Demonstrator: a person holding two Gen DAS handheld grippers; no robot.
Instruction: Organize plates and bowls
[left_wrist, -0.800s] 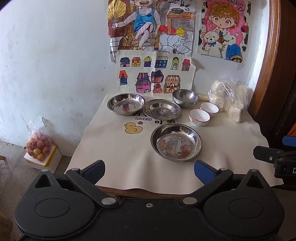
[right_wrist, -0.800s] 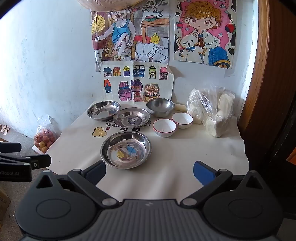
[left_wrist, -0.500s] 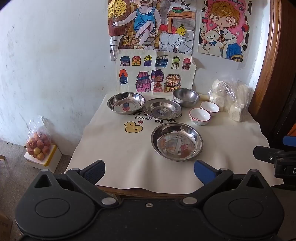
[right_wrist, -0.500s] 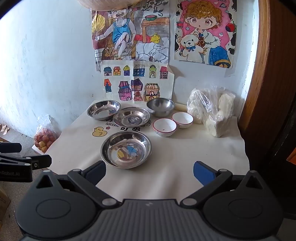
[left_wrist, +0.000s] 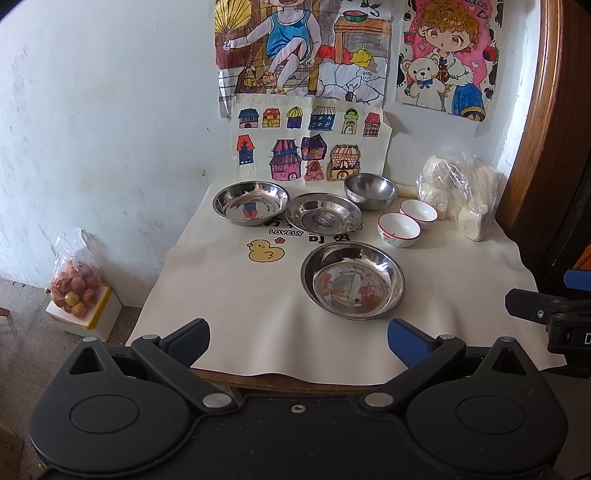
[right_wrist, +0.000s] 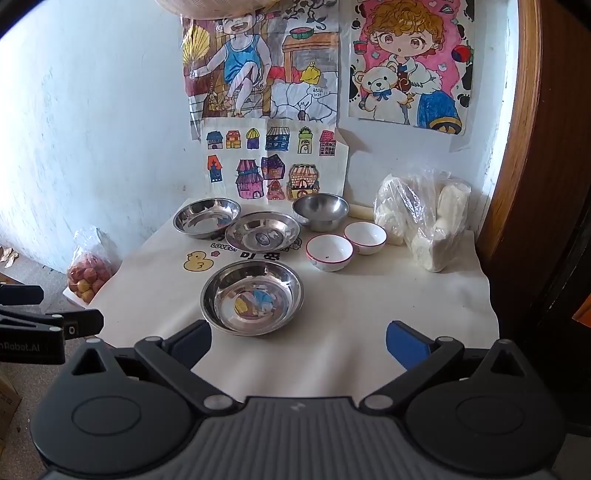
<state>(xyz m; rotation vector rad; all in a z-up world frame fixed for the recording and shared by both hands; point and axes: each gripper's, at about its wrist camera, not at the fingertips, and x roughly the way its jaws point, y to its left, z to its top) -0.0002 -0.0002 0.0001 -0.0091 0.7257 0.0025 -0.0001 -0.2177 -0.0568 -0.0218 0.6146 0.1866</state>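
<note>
Three steel plates lie on the cream tablecloth: a near one (left_wrist: 352, 286) (right_wrist: 253, 297), a middle one (left_wrist: 322, 218) (right_wrist: 263, 232) and a far left one (left_wrist: 250, 202) (right_wrist: 207, 218). A steel bowl (left_wrist: 370, 191) (right_wrist: 320, 211) stands at the back. Two white red-rimmed bowls (left_wrist: 399, 229) (left_wrist: 419, 213) (right_wrist: 329, 253) (right_wrist: 365, 238) sit side by side to its right. My left gripper (left_wrist: 298, 341) is open and empty, short of the table's front edge. My right gripper (right_wrist: 298, 341) is open and empty over the front edge.
A clear bag of white lumps (left_wrist: 461, 192) (right_wrist: 424, 218) sits at the back right by a wooden door frame (right_wrist: 517, 147). A bag of red fruit on a white box (left_wrist: 75, 291) stands on the floor at the left. Drawings hang on the wall behind.
</note>
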